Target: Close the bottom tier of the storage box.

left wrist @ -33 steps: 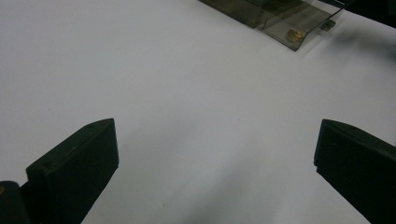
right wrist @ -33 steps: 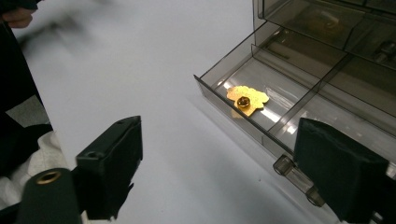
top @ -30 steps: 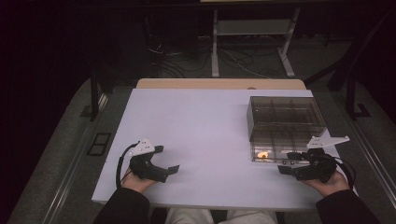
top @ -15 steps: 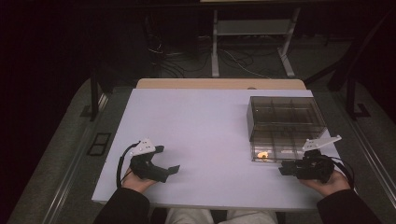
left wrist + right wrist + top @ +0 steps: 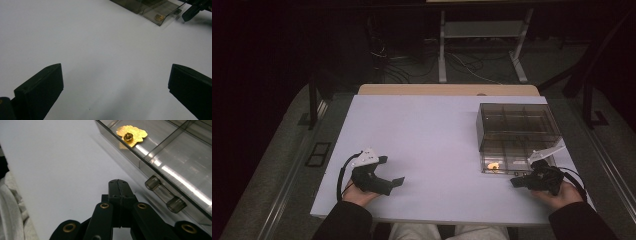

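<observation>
- No writing is readable on the smoky clear plastic compartment box [image 5: 517,137] or on the gold flower-shaped pin [image 5: 131,134] lying flat in it, stud upward.
- Right gripper [image 5: 120,185]: jaws just closed together, holding nothing, beside the box's handle.
- Left gripper [image 5: 394,172]: jaws wide apart, holding nothing.

Dim, dark surroundings — glare on table [image 5: 432,145]

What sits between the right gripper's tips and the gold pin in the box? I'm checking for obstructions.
Just bare white table and the smoked box wall, seen in the right gripper view; right gripper, gold pin.

Your dark sleeves [image 5: 343,221] end at black grippers with brass rivets [image 5: 104,205], grey three-cornered plates [image 5: 365,158] and black cables [image 5: 340,176].
</observation>
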A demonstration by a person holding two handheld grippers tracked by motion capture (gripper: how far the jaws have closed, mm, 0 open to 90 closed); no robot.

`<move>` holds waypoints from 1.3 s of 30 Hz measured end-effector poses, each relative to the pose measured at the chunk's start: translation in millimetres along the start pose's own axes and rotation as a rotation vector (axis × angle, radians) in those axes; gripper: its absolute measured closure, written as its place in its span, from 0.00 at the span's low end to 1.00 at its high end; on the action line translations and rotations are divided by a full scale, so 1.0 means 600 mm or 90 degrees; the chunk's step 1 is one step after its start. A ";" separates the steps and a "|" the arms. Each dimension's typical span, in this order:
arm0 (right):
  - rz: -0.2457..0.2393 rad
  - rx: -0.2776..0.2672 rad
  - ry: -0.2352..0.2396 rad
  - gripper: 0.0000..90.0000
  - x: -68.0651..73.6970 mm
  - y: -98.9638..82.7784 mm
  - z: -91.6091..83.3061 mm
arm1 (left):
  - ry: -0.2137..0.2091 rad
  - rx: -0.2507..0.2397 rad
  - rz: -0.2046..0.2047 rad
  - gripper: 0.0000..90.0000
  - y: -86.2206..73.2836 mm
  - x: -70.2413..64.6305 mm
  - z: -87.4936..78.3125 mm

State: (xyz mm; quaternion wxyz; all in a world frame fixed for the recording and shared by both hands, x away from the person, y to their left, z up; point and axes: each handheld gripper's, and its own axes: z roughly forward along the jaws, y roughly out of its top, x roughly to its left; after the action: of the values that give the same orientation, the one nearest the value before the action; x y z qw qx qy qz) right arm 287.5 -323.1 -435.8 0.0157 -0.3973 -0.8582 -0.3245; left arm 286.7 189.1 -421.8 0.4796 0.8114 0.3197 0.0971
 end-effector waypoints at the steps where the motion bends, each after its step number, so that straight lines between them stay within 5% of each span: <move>1: 0.003 0.002 -0.002 0.99 -0.001 0.001 0.001 | 0.001 0.000 -0.001 0.00 0.000 0.000 0.000; 16: 0.011 0.000 -0.043 0.99 -0.011 0.005 0.009 | -0.001 0.002 0.005 0.00 0.000 -0.001 0.002; 39: 0.010 -0.026 -0.056 0.99 -0.024 0.014 0.014 | -0.001 0.003 0.008 0.00 0.000 -0.002 0.001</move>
State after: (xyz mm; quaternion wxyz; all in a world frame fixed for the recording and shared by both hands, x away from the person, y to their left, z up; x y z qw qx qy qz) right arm 305.0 -324.3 -442.1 -0.0274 -0.4185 -0.8480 -0.3241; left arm 286.0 187.6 -421.9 0.4772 0.8148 0.3142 0.0985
